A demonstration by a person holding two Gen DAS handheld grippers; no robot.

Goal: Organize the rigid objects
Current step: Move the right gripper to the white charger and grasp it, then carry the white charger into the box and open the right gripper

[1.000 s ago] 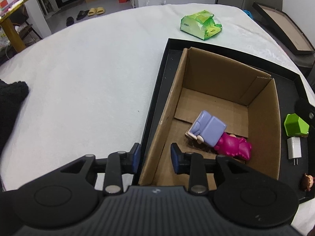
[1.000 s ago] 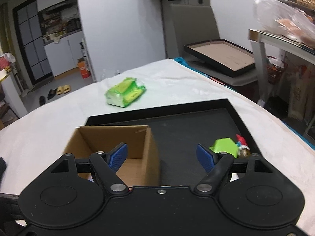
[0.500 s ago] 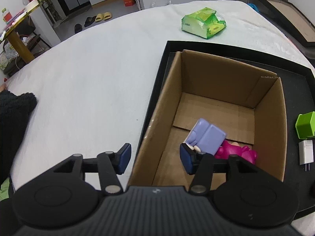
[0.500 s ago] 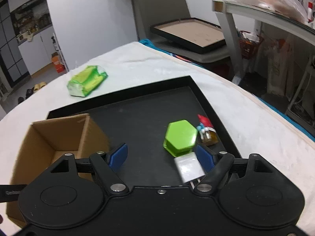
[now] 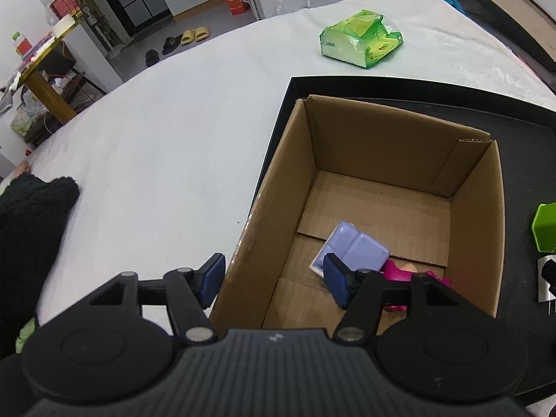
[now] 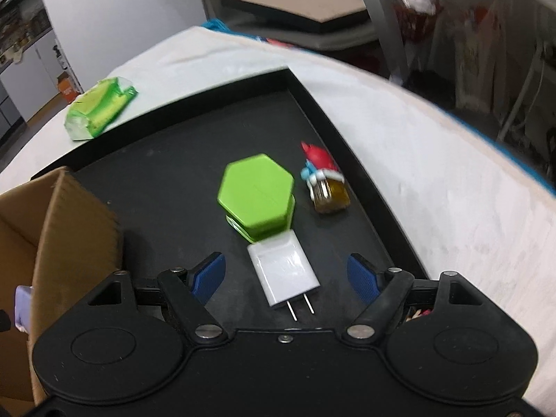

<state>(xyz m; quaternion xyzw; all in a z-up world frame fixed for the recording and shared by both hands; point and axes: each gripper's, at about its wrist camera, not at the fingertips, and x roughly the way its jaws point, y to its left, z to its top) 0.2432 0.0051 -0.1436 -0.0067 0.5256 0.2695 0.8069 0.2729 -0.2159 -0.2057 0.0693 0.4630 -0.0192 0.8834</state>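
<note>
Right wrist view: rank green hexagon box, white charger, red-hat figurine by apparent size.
1. green hexagon box
2. white charger, though it sits nearer the camera, so the gap to the box is unsure
3. red-hat figurine, clearly smallest

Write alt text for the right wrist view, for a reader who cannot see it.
The right hand-held gripper hangs open above a white plug adapter lying on a black tray, prongs toward the camera. Just beyond the adapter sits a green hexagonal box, with a small red-capped figurine to its right. A cardboard box stands at the left edge.
</note>
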